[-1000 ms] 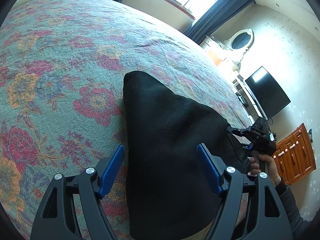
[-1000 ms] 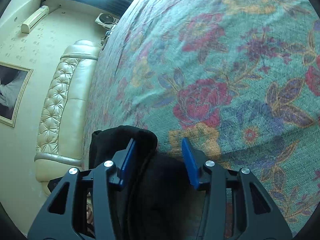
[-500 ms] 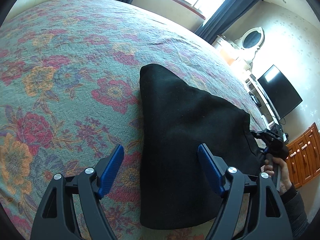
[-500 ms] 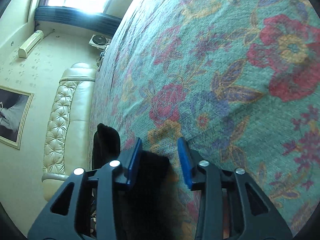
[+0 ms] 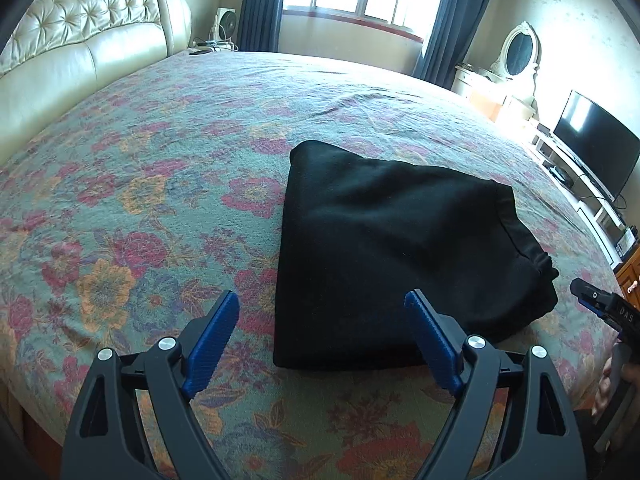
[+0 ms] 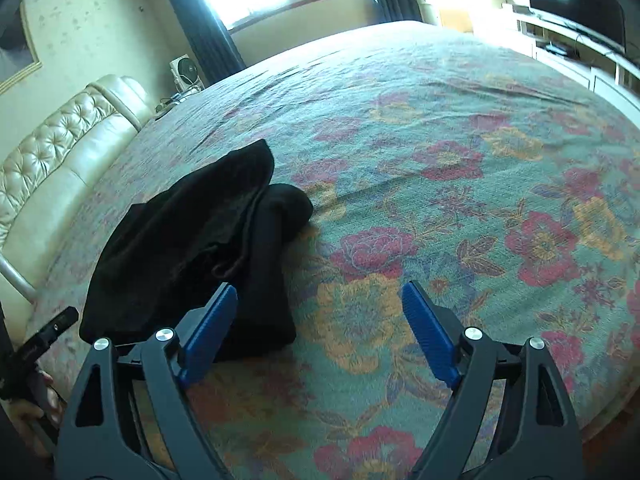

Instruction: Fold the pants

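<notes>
- We risk undoing the fold: if either tool dips back and snags the loose top layer near the waistband, the stack can slide open on the bedspread.
- The uneven right side may slump by itself, since the layers there do not line up.
- The pants lie folded in a black bundle on the bed, near its front edge, flat on the left, bunched and rounded at the right.
- Our left tool stands spread and empty.
- Our right tool has just been opening; nothing is between its jaws.
</notes>
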Available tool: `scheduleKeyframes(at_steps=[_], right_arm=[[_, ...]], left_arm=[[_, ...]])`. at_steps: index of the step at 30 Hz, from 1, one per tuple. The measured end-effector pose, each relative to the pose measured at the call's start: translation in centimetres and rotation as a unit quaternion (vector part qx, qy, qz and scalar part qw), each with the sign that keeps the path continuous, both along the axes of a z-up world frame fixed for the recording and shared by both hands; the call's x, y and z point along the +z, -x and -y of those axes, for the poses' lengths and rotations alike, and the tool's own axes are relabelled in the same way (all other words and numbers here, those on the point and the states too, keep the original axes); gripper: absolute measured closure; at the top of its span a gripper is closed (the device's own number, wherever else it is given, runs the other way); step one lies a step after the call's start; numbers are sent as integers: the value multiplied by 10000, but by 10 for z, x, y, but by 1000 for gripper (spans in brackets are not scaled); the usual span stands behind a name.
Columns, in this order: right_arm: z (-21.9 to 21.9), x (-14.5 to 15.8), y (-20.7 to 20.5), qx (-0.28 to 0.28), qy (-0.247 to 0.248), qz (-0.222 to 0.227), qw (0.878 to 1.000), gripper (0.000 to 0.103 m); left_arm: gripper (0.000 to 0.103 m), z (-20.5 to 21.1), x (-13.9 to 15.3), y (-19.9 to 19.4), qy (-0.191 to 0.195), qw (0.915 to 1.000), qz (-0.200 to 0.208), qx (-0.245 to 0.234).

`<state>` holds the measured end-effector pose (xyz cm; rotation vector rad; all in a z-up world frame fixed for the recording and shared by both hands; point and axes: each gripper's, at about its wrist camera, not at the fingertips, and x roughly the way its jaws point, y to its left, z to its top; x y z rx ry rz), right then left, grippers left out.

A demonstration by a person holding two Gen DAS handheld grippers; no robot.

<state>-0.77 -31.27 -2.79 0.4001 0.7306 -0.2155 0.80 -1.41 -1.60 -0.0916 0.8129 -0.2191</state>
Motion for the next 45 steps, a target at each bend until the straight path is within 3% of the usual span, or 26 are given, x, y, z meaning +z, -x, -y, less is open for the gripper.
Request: scheduleKeyframes(at_steps=[5,10,17,21,29,39,45], right_arm=[[-47,5,18,268,635,23,9976,12],[-66,1,25,458,682,3,9966,12],[-88,-2,39,660,715,62,9952,12],[-101,-2,46,809,866,73,9929,12],[-102,1,48,837,801,80,9932,12],[-106,-2,48,919,764,19,9928,12],[-107,-2,47,951,757,24,9926,12]], left_arm=[[19,19,-2,33,-202,9998,74,11],[19,36,-7,50,-529,9986,25,-64],[17,44,-7,70,-381,9992,96,63],[17,51,-6,79,-672,9971,299,197],[17,52,-2,84,-440,9982,386,114],[17,58,-4,82,-903,9949,404,204],[17,59,-1,84,-805,9956,474,92]])
